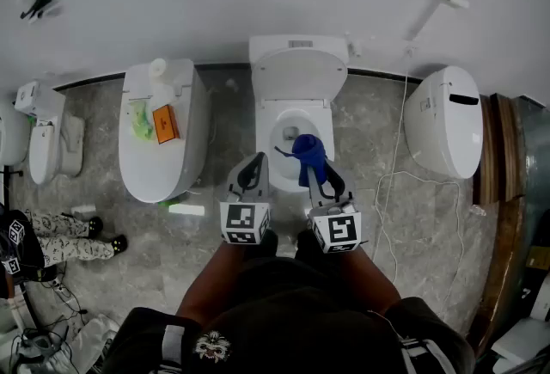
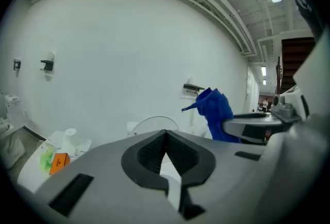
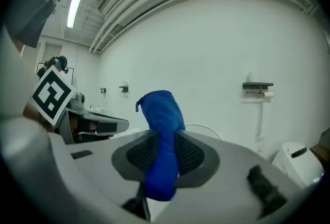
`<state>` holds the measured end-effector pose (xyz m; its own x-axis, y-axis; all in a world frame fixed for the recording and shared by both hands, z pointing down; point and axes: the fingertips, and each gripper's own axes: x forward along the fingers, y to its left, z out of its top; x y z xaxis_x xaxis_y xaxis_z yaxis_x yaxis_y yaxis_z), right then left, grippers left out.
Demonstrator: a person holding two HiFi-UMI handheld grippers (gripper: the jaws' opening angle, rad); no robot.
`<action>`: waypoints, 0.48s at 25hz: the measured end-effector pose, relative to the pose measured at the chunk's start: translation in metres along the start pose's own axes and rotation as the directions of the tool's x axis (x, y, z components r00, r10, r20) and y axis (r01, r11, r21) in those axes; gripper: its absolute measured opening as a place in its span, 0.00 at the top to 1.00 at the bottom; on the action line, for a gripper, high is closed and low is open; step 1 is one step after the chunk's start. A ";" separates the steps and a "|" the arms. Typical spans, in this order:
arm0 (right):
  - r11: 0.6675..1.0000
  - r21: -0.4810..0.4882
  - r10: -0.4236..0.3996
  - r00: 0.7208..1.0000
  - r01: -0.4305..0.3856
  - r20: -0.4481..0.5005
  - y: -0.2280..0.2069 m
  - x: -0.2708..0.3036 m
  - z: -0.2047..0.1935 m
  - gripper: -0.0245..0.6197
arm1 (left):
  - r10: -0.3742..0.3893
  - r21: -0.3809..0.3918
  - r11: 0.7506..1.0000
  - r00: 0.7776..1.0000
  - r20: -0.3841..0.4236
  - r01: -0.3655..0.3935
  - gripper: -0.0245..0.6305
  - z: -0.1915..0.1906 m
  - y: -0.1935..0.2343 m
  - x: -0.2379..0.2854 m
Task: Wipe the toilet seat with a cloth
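The white toilet (image 1: 292, 127) stands straight ahead with its lid (image 1: 296, 76) raised against the wall. My right gripper (image 1: 320, 179) hovers over the front of the bowl, shut on a blue cloth (image 1: 308, 156) that sticks up beyond its jaws. In the right gripper view the cloth (image 3: 162, 135) is pinched between the black pads (image 3: 191, 153) and bunches above them. My left gripper (image 1: 253, 170) hangs beside it to the left, over the front left rim, shut with nothing in it. The left gripper view shows its pads (image 2: 183, 153) pressed together and the blue cloth (image 2: 216, 112) off to the right.
A second toilet (image 1: 163, 162) at left has a closed lid that bears an orange box (image 1: 165, 123) and a green item (image 1: 142, 123). A third toilet (image 1: 447, 119) stands at right. A white cable (image 1: 391, 183) trails across the floor. A person's feet (image 1: 103, 235) show at far left.
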<state>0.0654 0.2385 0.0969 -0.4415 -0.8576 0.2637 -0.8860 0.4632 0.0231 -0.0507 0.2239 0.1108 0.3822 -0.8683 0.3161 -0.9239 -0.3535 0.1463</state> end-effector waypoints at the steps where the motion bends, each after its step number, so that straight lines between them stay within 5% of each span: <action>1: 1.000 0.004 0.000 1.000 0.000 -0.007 -0.005 0.005 -0.003 0.82 | 0.007 0.002 1.000 1.000 -0.003 -0.007 0.96 -0.002 0.002 0.006; 12: 0.996 0.039 0.086 0.995 -0.084 -0.041 -0.051 0.082 -0.034 0.82 | 0.096 0.047 0.995 0.994 -0.056 -0.093 0.96 -0.017 0.027 0.077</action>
<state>0.0787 0.1520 0.1504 -0.5097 -0.8048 0.3042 -0.8504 0.5248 -0.0364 -0.0455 0.1532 0.1553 0.2920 -0.8774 0.3807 -0.9553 -0.2867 0.0720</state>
